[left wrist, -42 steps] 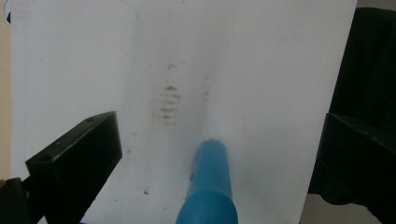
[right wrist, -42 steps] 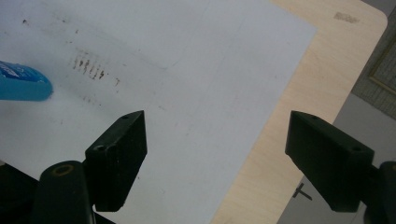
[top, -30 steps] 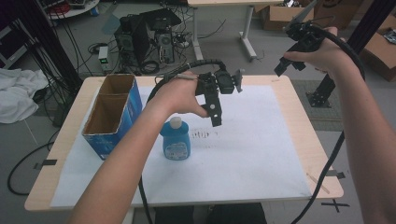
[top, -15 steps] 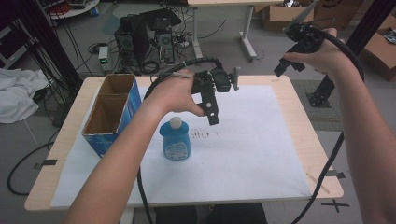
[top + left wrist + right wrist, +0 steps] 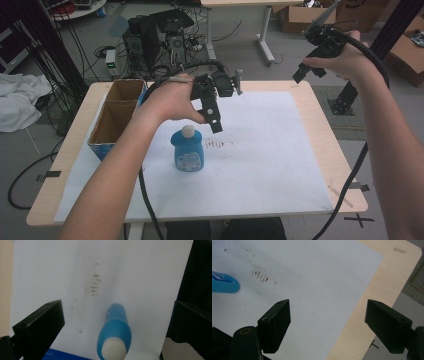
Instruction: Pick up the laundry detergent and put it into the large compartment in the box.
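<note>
- A light wooden table (image 5: 320,130) is seen from above; a large white paper sheet (image 5: 270,165) covers most of its top, with wood showing along the edges.
- A small blue plastic bottle (image 5: 188,149) with a white cap stands upright on the sheet, left of centre; it has a pale label on its front.
- A patch of short brown smudge marks (image 5: 219,144) lies on the sheet just to the right of the bottle, near it but apart.
- An open cardboard box (image 5: 116,117) with blue outer sides stands at the table's left edge, left of the bottle; an inner wall splits it into two compartments.
- The person's left forearm reaches in from the bottom; the left hand (image 5: 172,100) holds the left gripper (image 5: 214,116) in the air above and slightly behind the bottle, pointing down toward the sheet.
- In the left gripper view the left gripper (image 5: 117,327) has its two black jaws spread wide; the bottle (image 5: 115,333) sits between them lower down, cap toward the camera, touching neither jaw.
- The right hand (image 5: 345,60) holds the right gripper (image 5: 307,72) raised high beyond the table's far right corner, well apart from the bottle.
- In the right gripper view the right gripper (image 5: 327,325) has its jaws spread wide with nothing between them; it looks down on the sheet's right edge and bare wood; the bottle's blue base (image 5: 224,282) shows at the left edge.
- A black cable (image 5: 350,185) trails down from the right gripper past the table's right side.
</note>
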The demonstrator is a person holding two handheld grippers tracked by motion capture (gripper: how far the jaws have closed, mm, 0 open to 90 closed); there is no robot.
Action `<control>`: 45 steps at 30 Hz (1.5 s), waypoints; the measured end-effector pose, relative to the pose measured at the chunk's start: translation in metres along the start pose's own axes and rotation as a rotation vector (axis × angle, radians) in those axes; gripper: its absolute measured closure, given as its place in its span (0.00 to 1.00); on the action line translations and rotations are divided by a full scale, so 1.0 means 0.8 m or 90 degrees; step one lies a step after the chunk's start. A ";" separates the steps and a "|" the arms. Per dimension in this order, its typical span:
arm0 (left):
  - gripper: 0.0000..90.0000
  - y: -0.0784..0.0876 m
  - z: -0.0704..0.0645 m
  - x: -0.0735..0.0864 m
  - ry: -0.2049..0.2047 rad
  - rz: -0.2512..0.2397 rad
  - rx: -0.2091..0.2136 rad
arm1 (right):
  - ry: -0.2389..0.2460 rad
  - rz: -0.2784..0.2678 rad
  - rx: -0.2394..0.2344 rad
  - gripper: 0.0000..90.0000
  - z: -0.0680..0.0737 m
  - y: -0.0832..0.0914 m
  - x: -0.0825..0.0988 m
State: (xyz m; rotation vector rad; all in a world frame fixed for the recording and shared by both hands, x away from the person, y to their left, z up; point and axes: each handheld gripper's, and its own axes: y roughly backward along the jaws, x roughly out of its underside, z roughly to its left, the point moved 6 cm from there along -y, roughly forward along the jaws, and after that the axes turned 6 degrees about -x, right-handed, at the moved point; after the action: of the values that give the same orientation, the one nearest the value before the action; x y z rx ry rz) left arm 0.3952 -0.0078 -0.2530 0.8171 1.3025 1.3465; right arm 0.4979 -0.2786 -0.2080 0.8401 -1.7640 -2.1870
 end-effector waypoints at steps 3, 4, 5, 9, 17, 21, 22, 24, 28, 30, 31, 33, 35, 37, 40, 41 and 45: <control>0.00 -0.002 0.002 0.011 0.005 0.005 -0.002 | 0.001 -0.002 0.001 0.23 0.001 -0.001 -0.001; 0.00 -0.003 0.002 0.013 0.006 0.006 -0.004 | 0.001 -0.002 0.001 0.23 0.001 -0.001 -0.001; 0.00 -0.003 0.002 0.017 0.009 0.008 -0.004 | 0.001 -0.002 0.002 0.23 0.001 -0.001 -0.001; 0.00 -0.006 0.003 0.028 0.015 0.011 -0.006 | 0.005 0.000 -0.002 0.23 0.002 -0.004 -0.002; 0.00 -0.018 0.001 0.048 0.029 0.018 -0.002 | 0.011 -0.002 -0.002 0.23 0.004 -0.005 -0.003; 0.00 -0.023 0.002 0.055 0.034 0.024 -0.007 | 0.010 -0.004 -0.004 0.23 0.006 -0.007 -0.003; 0.00 -0.024 0.002 0.057 0.037 0.024 -0.007 | 0.011 -0.004 -0.005 0.22 0.006 -0.008 -0.003; 0.00 -0.028 0.001 0.060 0.039 0.022 -0.003 | 0.012 -0.003 -0.006 0.22 0.006 -0.009 -0.003; 0.01 -0.036 0.001 0.066 0.040 0.029 0.002 | 0.015 -0.002 -0.007 0.22 0.007 -0.011 -0.003; 0.01 -0.041 0.000 0.070 0.043 0.030 0.006 | 0.014 -0.001 -0.006 0.22 0.006 -0.012 -0.003; 0.00 -0.043 0.000 0.071 0.042 0.032 0.008 | 0.015 0.000 -0.006 0.22 0.006 -0.012 -0.003; 0.00 -0.046 -0.001 0.073 0.042 0.033 0.009 | 0.014 0.001 -0.006 0.22 0.006 -0.013 -0.003; 0.01 -0.051 -0.001 0.075 0.042 0.032 0.009 | 0.014 0.001 -0.007 0.22 0.005 -0.014 -0.004; 0.01 -0.054 -0.002 0.077 0.042 0.035 0.013 | 0.018 0.002 -0.005 0.22 0.005 -0.015 -0.004; 0.01 -0.060 -0.003 0.079 0.044 0.034 0.016 | 0.017 0.000 -0.007 0.22 0.006 -0.016 -0.004; 0.01 -0.063 -0.003 0.080 0.042 0.035 0.016 | 0.019 0.001 -0.007 0.22 0.006 -0.016 -0.004; 0.01 -0.070 -0.005 0.083 0.044 0.037 0.019 | 0.016 0.001 -0.007 0.22 0.005 -0.018 -0.004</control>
State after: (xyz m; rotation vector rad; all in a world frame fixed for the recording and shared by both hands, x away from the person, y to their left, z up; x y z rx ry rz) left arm 0.3885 0.0468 -0.3203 0.8406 1.3657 1.4148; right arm 0.5009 -0.2700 -0.2201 0.8606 -1.7380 -2.1741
